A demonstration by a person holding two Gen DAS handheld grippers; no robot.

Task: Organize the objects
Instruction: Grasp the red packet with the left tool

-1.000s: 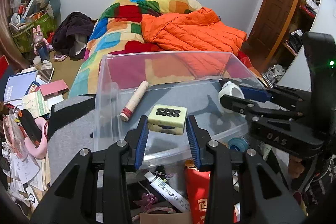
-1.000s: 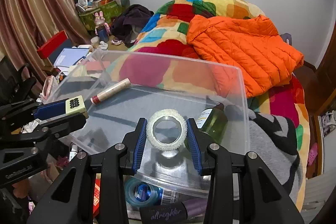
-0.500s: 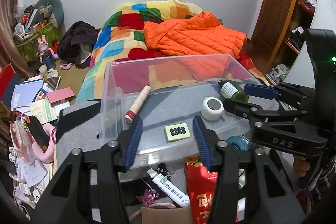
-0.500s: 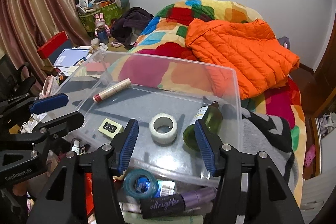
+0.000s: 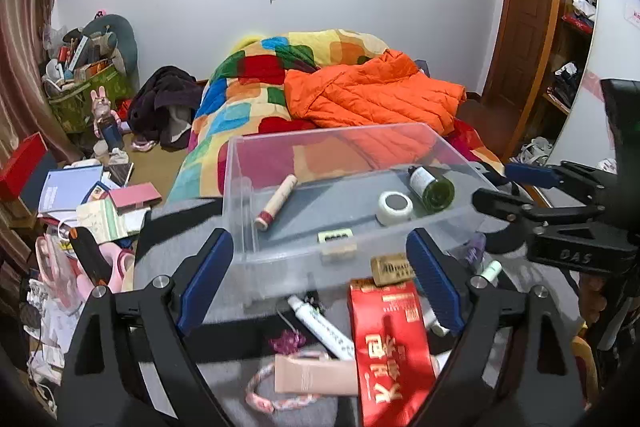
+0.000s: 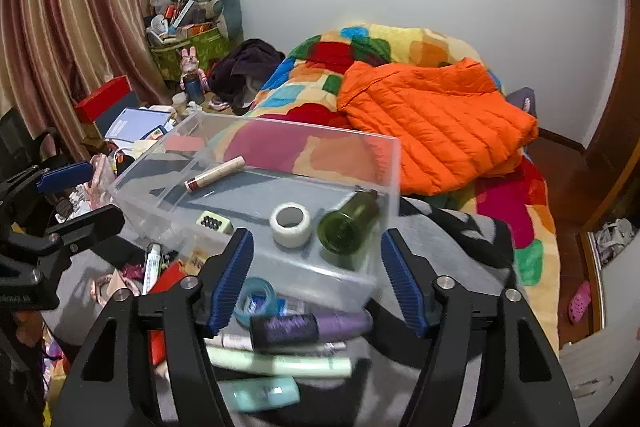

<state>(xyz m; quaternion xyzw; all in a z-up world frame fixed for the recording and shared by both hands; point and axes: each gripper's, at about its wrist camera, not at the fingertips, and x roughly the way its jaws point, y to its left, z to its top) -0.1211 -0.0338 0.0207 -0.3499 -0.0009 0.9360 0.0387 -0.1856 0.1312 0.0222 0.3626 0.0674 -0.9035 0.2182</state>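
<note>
A clear plastic bin stands on a grey blanket. Inside lie a cream tube with a red cap, a pale green block with black dots, a white tape roll and a dark green bottle. My left gripper hovers before the bin's near wall, jaws opening, nothing between them. My right gripper hovers at the bin's near corner, jaws opening and holding nothing.
Loose items lie in front of the bin: a red packet, a white tube, a pink braided band, a blue tape roll, a purple tube, pale green tubes. Bed with orange jacket behind; floor clutter left.
Both grippers let go: the dotted block and the tape roll dropped into the bin. Both pairs of jaws spread wide and both grippers drew back and up from the bin.
</note>
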